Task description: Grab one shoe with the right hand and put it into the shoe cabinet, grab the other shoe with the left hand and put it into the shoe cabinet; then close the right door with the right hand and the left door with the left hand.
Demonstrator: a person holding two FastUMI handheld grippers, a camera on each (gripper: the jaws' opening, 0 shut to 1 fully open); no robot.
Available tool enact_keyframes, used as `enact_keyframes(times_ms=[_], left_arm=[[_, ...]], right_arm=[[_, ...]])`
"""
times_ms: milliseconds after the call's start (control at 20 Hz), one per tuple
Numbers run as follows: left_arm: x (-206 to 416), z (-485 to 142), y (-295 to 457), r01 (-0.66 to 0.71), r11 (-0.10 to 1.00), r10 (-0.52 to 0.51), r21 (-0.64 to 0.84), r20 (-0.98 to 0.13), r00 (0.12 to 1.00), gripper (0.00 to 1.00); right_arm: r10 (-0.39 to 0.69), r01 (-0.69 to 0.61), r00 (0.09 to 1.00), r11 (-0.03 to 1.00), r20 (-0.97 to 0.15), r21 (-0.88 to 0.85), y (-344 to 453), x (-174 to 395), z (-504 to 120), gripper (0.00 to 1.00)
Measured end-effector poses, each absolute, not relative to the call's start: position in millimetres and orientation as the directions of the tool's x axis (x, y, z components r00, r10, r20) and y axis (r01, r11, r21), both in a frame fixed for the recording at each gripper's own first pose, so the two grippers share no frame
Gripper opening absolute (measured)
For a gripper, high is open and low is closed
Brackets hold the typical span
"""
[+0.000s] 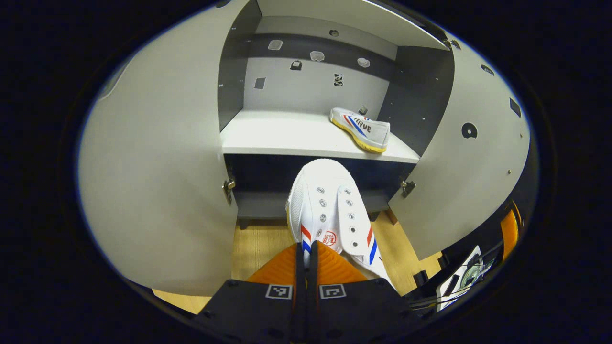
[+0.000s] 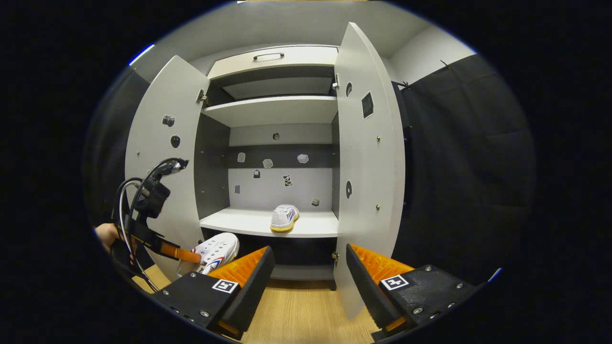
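We hold the second white canvas shoe (image 1: 330, 210) clamped in the left gripper (image 1: 306, 267) while the right gripper (image 2: 306, 277) stands apart, and the shoe's toe can strike the front edge of the grey cabinet shelf (image 1: 315, 152), because we carry it low.

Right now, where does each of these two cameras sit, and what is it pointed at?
Left gripper view: rides on the left gripper, low and close, facing the open cabinet; its fingers grip a white shoe.
Right gripper view: rides on the right gripper, farther back, fingers open, facing the cabinet; a hand shows.
Shared: the shoe on the shelf, held shoe, both doors.
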State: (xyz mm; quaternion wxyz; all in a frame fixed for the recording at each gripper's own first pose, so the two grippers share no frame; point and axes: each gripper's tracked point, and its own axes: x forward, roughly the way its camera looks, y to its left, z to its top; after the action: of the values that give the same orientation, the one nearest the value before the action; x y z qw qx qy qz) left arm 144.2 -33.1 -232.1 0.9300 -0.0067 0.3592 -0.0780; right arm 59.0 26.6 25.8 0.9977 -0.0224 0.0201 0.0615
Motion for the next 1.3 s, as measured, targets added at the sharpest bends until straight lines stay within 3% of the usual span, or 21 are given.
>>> enact_keyframes(times_ms=[200, 400, 600, 800, 900, 1100, 1300], left_arm=[[182, -200, -39, 0.153, 0.988, -0.127, -0.013, -0.626, 0.769, 0.06], [219, -165, -50, 0.157, 0.984, -0.177, -0.086, -0.590, 0.788, 0.06], [266, -138, -35, 0.157, 0.985, -0.097, 0.067, -0.537, 0.838, 0.06], [297, -155, -38, 0.173, 0.978, -0.085, 0.118, -0.535, 0.841, 0.06], [303, -175, -37, 0.198, 0.956, -0.052, 0.218, -0.535, 0.843, 0.06], [288, -216, -65, 0.248, 0.967, -0.232, -0.062, -0.620, 0.749, 0.07], [306, -204, -50, 0.230, 0.970, -0.228, -0.076, -0.609, 0.760, 0.07]], right_arm=[[0.118, -0.119, 0.992, 0.992, -0.047, -0.035, 23, 64, 27, 0.93], [0.108, -0.110, 0.993, 0.993, -0.055, -0.033, 24, 66, 33, 0.93], [0.098, -0.099, 0.995, 0.995, -0.035, -0.027, 24, 73, 44, 0.93], [0.079, -0.080, 0.996, 0.997, -0.030, -0.021, 23, 75, 46, 0.93], [0.069, -0.069, 0.997, 0.997, -0.024, -0.029, 22, 76, 46, 0.93], [0.051, -0.052, 0.999, 0.998, -0.013, -0.047, 27, 80, 41, 0.93], [0.041, -0.042, 0.999, 0.998, -0.013, -0.041, 42, 86, 36, 0.93]])
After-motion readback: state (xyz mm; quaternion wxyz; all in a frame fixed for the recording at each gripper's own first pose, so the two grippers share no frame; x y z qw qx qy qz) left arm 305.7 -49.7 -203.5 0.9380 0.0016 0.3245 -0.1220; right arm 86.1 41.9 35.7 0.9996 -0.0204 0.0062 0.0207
